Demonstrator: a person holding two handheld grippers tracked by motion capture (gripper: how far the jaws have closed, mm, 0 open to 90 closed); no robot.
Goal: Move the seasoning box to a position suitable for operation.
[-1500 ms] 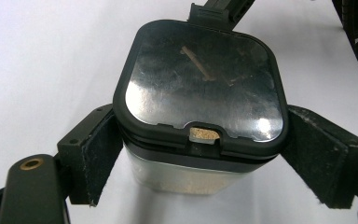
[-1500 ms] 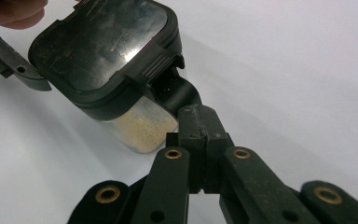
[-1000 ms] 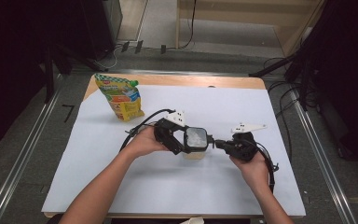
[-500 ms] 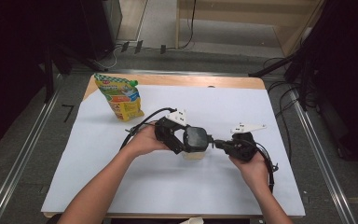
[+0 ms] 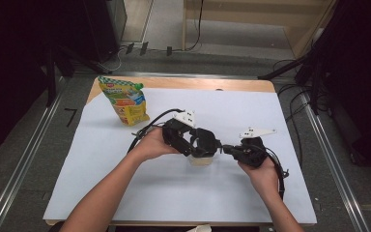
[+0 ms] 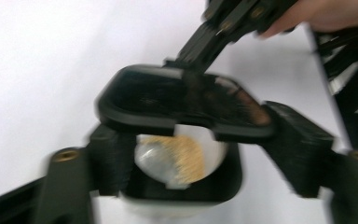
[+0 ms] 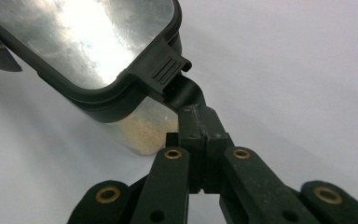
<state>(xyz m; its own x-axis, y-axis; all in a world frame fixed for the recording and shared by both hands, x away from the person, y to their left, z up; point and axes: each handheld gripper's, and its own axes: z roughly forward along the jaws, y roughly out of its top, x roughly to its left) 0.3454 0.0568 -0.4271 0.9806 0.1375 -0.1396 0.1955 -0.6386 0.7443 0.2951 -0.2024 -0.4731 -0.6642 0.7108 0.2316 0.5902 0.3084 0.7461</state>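
A small clear container (image 5: 202, 160) with tan grains at the bottom stands at the middle of the white-covered table (image 5: 280, 111). Its black-rimmed lid (image 6: 168, 102) is tilted up at one side. My left gripper (image 5: 206, 145) straddles the container (image 6: 182, 161). Its jaws have just been closing, one jaw at the rim and a thin gap left at the other, so it is open. My right gripper (image 7: 196, 119) is shut on the lid's ribbed tab (image 7: 168, 70), reaching in from the right (image 5: 227, 149). The lid's shiny pane (image 7: 88, 37) faces that camera.
A colourful snack pouch (image 5: 124, 101) stands at the back left of the table. A black cable (image 5: 149, 126) curls from the left gripper toward it. Metal rails (image 5: 34, 145) run along both sides, and the floor beyond the far edge carries more cables.
The left gripper has shifted a little to the right over the container and now covers its shiny lid. The right hand has stayed put on the tab.
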